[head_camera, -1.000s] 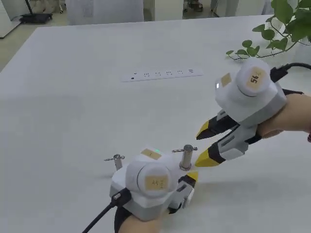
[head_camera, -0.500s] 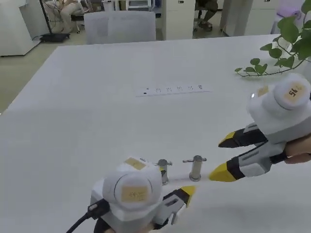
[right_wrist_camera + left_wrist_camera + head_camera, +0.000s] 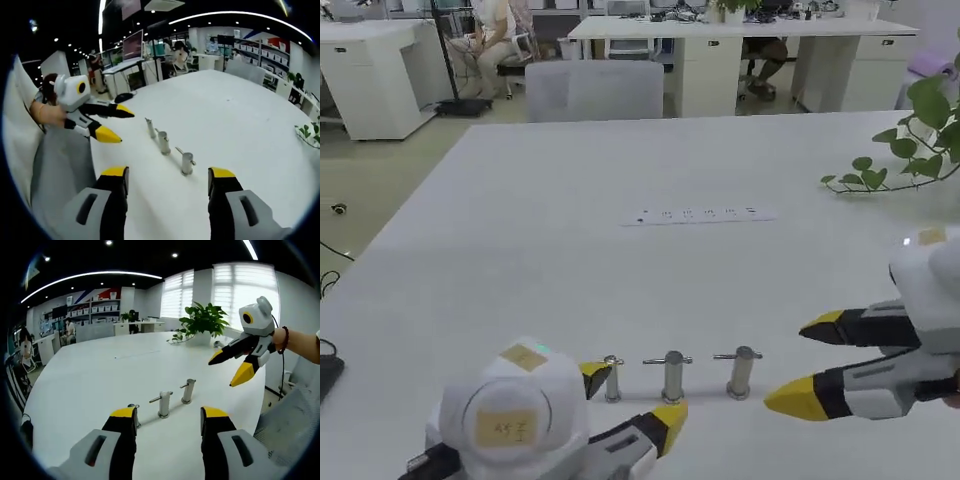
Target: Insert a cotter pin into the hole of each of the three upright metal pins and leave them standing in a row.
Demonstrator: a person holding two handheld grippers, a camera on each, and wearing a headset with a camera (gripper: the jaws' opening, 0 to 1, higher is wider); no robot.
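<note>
Standing in a row on the white desk (image 3: pixel 500 260) were the three upright metal pins: the left pin (image 3: pixel 612 380), the middle pin (image 3: pixel 673 378) and the right pin (image 3: pixel 741 372), evenly spaced. A cotter pin (image 3: pixel 660 359) crossed the head of the middle one and another crossed the right one. The left pin's looked seated too, though it was too small to be sure. By that reading the task was all but done.

The left tool (image 3: pixel 632 394) had its jaws wide apart and held nothing, with one yellow tip just beside the left pin. The right tool (image 3: pixel 792 363) was likewise gaping and empty, its lower tip near the right pin without touching.

The risk lay in pulling away. The pins looked slim and free-standing, so a sideways swing of either tool, above all the left one, could tip a pin into its neighbour and break the row. Catching a protruding cotter end would do the same.

Farther off, a socket strip (image 3: pixel 698 214) lay flat in the desk, a plant (image 3: pixel 905 150) trailed in at the right, and a chair (image 3: pixel 595 90) stood beyond the far edge. None of these was in the way.
</note>
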